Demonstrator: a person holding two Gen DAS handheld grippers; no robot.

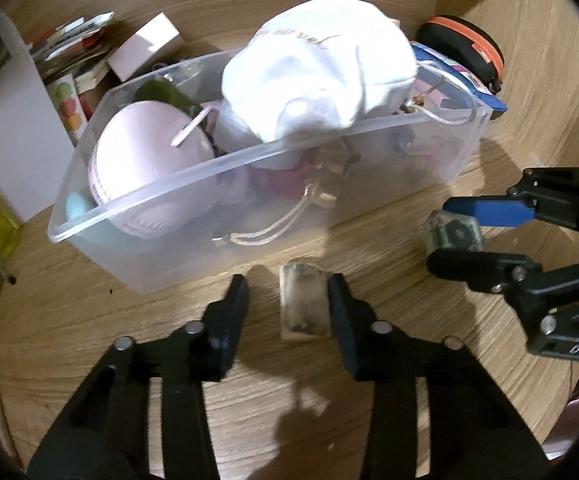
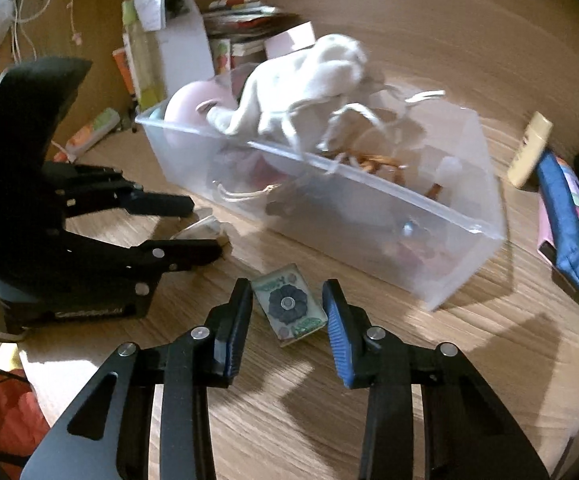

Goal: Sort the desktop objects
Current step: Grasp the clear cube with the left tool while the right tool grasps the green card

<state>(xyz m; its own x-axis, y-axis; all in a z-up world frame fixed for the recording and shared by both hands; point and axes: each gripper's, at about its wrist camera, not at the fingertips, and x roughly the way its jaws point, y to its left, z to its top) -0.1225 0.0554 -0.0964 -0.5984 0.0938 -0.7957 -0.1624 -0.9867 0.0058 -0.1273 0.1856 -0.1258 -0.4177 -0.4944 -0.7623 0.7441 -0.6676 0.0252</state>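
Observation:
A clear plastic bin (image 1: 249, 184) on the wooden desk holds a white drawstring pouch (image 1: 317, 76), a pink round case (image 1: 145, 160) and small items. My left gripper (image 1: 289, 304) is open around a small pale rectangular tile (image 1: 302, 307) lying on the desk; its right finger touches the tile. My right gripper (image 2: 287, 312) is open around a small green tile with a dark flower (image 2: 289, 308), also on the desk. The right gripper shows in the left wrist view (image 1: 455, 234) around the flower tile (image 1: 454, 235). The left gripper shows in the right wrist view (image 2: 205, 226).
Books, a white box (image 1: 21, 136) and a pink box (image 1: 145, 46) stand behind the bin at left. A black and orange case (image 1: 465, 48) and a blue pouch (image 2: 573, 224) lie to the right. A cream tube (image 2: 529, 150) lies near the blue pouch.

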